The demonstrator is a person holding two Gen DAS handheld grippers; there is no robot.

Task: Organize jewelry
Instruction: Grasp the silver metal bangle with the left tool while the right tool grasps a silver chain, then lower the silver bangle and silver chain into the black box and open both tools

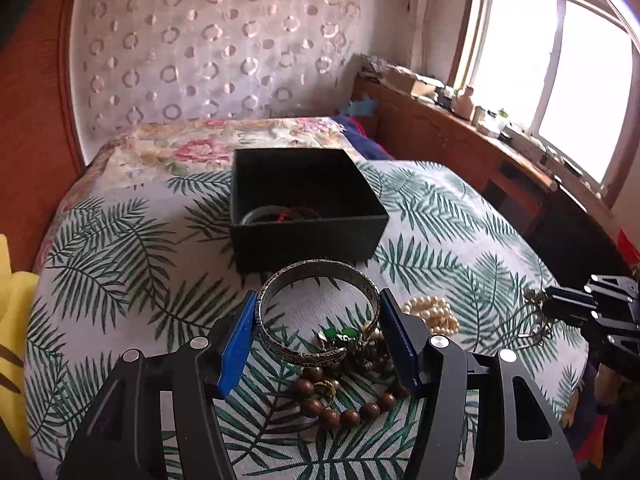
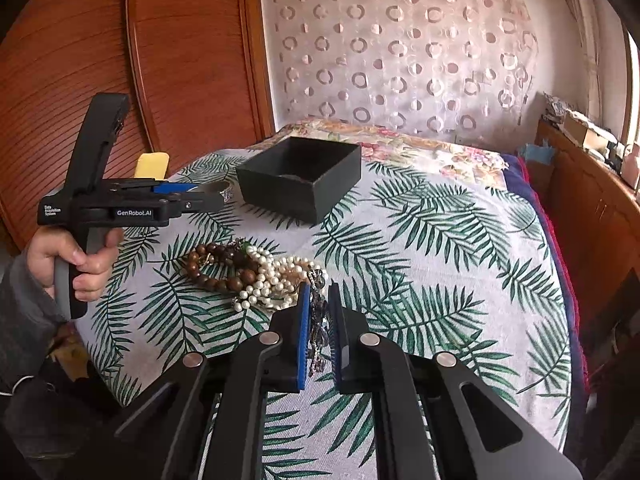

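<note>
My left gripper (image 1: 318,300) is shut on an engraved silver bangle (image 1: 316,312) and holds it above the bed, just short of the black box (image 1: 304,204). The box holds a dark bangle and a red cord. Below lie a wooden bead bracelet (image 1: 344,408), a green-stone piece (image 1: 338,336) and a pearl strand (image 1: 434,314). My right gripper (image 2: 319,292) is shut on a dark crystal chain (image 2: 318,320) next to the pearls (image 2: 272,280) and wooden beads (image 2: 220,268). The left gripper (image 2: 216,196) and the box (image 2: 300,176) also show in the right wrist view.
The bed has a palm-leaf cover (image 2: 440,248) and a floral pillow (image 1: 208,140) behind the box. A wooden wardrobe (image 2: 120,60) stands at the left, and a cluttered wooden sideboard (image 1: 480,136) under the window at the right. A yellow cloth (image 1: 12,300) lies at the left edge.
</note>
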